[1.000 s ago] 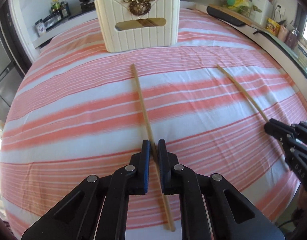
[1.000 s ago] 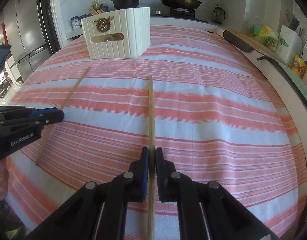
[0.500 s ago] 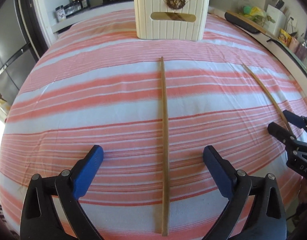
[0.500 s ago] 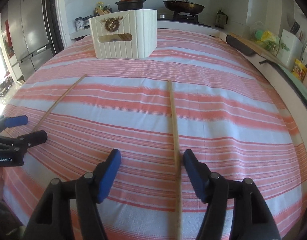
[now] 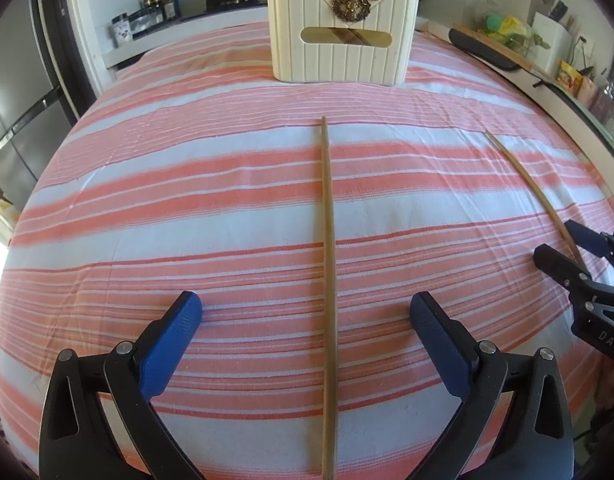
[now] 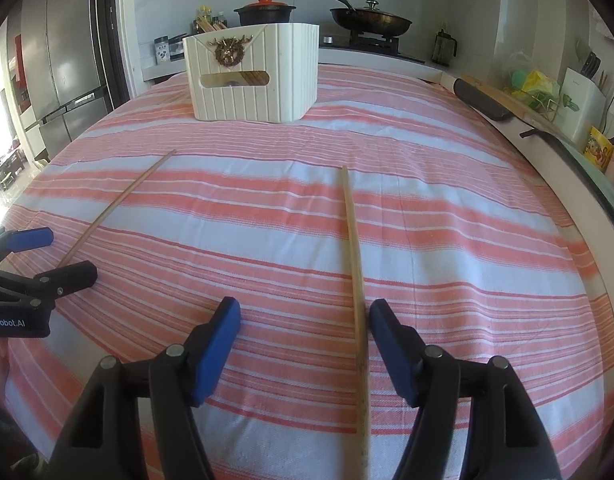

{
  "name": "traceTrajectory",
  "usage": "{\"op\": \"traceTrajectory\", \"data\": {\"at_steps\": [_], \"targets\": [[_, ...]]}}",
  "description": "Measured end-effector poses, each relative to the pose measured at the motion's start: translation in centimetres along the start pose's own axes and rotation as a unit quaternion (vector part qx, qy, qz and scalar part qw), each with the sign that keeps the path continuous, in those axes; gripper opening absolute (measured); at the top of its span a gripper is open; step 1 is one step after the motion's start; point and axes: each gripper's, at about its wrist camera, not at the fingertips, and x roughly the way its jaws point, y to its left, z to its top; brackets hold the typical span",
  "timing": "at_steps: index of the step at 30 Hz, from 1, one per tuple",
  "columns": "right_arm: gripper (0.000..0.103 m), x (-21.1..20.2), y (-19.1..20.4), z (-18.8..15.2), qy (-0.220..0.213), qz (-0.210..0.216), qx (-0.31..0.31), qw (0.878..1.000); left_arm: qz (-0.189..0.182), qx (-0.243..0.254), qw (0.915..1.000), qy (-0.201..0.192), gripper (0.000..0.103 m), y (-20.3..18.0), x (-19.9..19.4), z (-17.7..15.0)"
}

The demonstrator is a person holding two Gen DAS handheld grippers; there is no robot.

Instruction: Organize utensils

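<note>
Both grippers have just opened. The left gripper [image 5: 305,320] stands wide over one chopstick [image 5: 327,280]. The right gripper [image 6: 305,322] straddles the other chopstick [image 6: 357,296], perhaps touching one pad. Near ends are cut off.

Striped tablecloth [image 5: 187,184]: two chopsticks [image 5: 327,264], box [image 5: 341,32]

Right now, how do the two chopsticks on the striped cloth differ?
The left chopstick lies centred between the left gripper's wide-open jaws; the right chopstick lies close beside one finger of the right gripper, whose jaws stand narrower. Both are plain wood, flat on the cloth, unheld, pointing toward the white caddy.
</note>
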Motion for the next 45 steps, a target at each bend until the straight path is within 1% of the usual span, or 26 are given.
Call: {"op": "traceTrajectory", "data": {"at_steps": [32,34,35,36,38,40,42,44,45], "targets": [[0.069,0.0,0.0,-0.1,-0.002,-0.001,0.000,1.000,-0.001,0.000,1.0000,0.001,0.102,0.0,0.0,0.0],[0.069,-0.1,-0.3,0.2,0.008,0.009,0.008,1.000,-0.010,0.003,0.9999,0.011,0.102,0.2,-0.1,0.1],[0.069,-0.1,-0.6,0.4,0.020,0.017,0.009,1.000,-0.021,0.006,0.9995,0.023,0.102,0.4,-0.3,0.3],[0.069,-0.2,-0.8,0.7,0.037,0.025,0.004,0.999,-0.039,0.010,0.9986,0.034,0.102,0.7,-0.5,0.6],[0.069,-0.1,-1.3,1.5,0.073,0.051,-0.003,0.996,-0.078,-0.001,0.9960,0.044,0.102,1.8,-1.1,1.6],[0.069,0.2,-2.2,2.7,0.096,0.076,-0.001,0.992,-0.094,-0.009,0.9943,0.050,0.102,2.7,-1.0,3.3],[0.068,1.1,-2.9,4.3,0.111,0.079,-0.008,0.991,-0.093,0.002,0.9941,0.055,0.101,2.9,-0.4,5.3],[0.067,2.7,-3.3,6.0,0.128,0.074,-0.024,0.989,-0.085,0.029,0.9941,0.061,0.100,2.5,0.9,7.0],[0.062,3.6,-3.5,6.8,0.133,0.066,-0.031,0.988,-0.075,0.039,0.9941,0.068,0.098,2.3,1.6,7.7]]}}
